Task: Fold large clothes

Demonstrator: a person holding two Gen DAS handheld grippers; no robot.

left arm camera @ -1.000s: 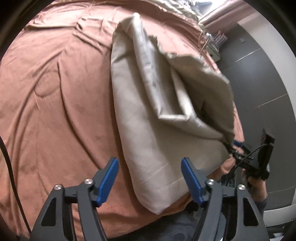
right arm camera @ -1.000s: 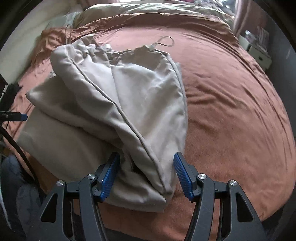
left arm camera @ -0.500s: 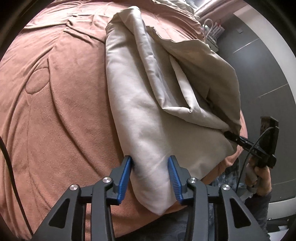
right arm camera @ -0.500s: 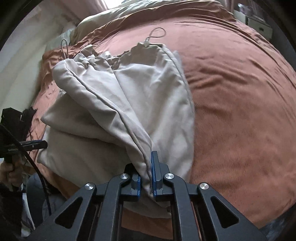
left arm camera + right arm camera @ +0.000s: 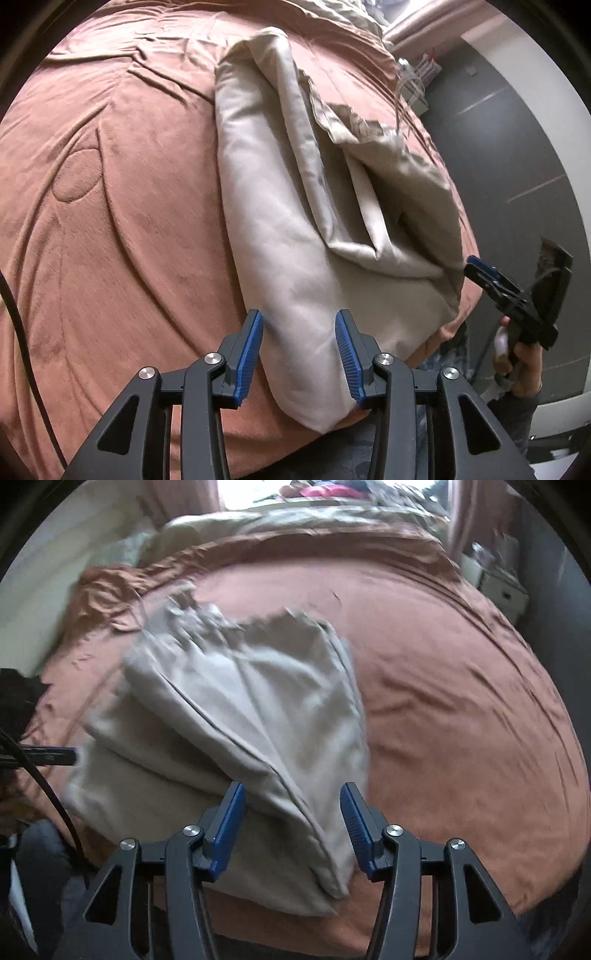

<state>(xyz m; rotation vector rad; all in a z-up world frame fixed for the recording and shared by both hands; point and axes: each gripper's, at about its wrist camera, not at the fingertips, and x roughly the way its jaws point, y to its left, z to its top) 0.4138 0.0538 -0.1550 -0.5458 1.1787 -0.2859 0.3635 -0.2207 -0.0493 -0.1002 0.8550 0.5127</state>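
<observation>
Beige trousers [image 5: 291,229] lie partly folded on a rust-brown bedspread [image 5: 122,229], near the bed's front edge, w/ the gathered waistband at the far end. A side seam runs diagonally down the top layer in the right wrist view [image 5: 243,716].

Left gripper [image 5: 299,350]: jaws apart, released, blue pads either side of the near corner of the trousers; the cloth sits between the fingers but isn't pinched. Right blue pad [image 5: 349,358] is touching or just beside the fabric edge, can't tell which.

Right gripper [image 5: 291,823]: also released, jaws wide, straddling the near end of the folded leg. Fabric passes between the pads w/o being clamped. In the left wrist view the same gripper [image 5: 495,280] shows at the right side, just off the bed edge, held by a hand [image 5: 517,362].

Right wrist pic is motion-blurred, esp. the waistband [image 5: 207,620].

Bkgd: pale bedding [image 5: 295,520] at the head of the bed, a white box [image 5: 502,590] beside the bed at right, grey wall [image 5: 509,155]. Black cable [image 5: 48,790] at left edge.

No readable brands, labels or text anywhere.
</observation>
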